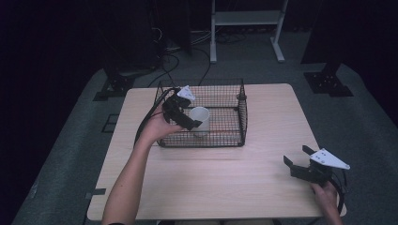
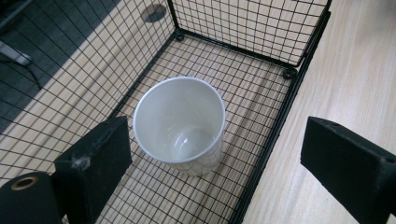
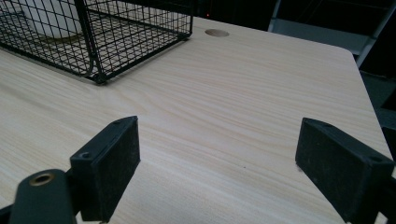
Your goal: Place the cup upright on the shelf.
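Observation:
A white cup (image 2: 180, 123) stands upright and empty on the floor of a black wire basket (image 2: 289, 100), near its front-left part (image 1: 200, 118). My left gripper (image 2: 217, 135) hovers over the cup, open, with the jaws wide apart and nothing between them; one jaw hangs beside the cup, the other over the basket's wall. In the high view the left gripper (image 1: 191, 121) sits at the basket's (image 1: 241, 110) front-left corner. My right gripper (image 1: 298, 156) rests low near the table's front right, open and empty (image 3: 219, 135).
The basket (image 3: 93, 37) sits at the middle back of the light wooden table (image 1: 263, 173), with the cup (image 3: 46, 18) visible through its wire. A round cable hole (image 3: 217, 32) lies behind it. A white metal stand (image 1: 246, 18) is on the floor beyond.

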### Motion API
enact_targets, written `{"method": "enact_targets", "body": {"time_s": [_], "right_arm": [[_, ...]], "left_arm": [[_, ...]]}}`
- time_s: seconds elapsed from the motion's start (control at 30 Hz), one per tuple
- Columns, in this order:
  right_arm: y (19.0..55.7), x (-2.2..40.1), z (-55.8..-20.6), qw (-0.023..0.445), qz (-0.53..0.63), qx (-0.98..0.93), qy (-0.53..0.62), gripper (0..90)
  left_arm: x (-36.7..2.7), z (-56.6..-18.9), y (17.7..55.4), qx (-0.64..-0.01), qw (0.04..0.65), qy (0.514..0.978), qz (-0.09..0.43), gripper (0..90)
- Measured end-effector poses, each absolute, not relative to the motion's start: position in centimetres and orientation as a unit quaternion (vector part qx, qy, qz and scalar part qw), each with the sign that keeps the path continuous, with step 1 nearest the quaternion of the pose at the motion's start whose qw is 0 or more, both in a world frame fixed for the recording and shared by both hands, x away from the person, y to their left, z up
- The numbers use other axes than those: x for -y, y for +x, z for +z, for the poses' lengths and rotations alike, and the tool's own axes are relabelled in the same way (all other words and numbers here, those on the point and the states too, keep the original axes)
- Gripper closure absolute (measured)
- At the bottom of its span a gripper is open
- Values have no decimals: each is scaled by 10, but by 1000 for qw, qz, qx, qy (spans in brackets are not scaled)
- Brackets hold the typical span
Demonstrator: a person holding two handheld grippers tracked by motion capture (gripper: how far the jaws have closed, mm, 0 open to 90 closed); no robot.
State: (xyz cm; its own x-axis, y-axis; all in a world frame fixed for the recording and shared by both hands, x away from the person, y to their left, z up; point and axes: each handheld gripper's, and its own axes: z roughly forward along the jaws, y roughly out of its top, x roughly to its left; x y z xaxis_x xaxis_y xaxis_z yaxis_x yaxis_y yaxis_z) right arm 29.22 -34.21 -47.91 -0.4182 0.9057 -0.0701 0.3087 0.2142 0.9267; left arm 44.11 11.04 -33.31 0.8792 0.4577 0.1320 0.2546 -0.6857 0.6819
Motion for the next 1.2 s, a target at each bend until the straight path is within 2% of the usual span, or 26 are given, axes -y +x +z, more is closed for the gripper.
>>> {"method": "enact_targets", "body": {"time_s": [1.2], "right_arm": [[293,343,-479,327,456,-705,433,131]], "left_arm": [[-141,-333,385,-199,375,888,175,80]]}}
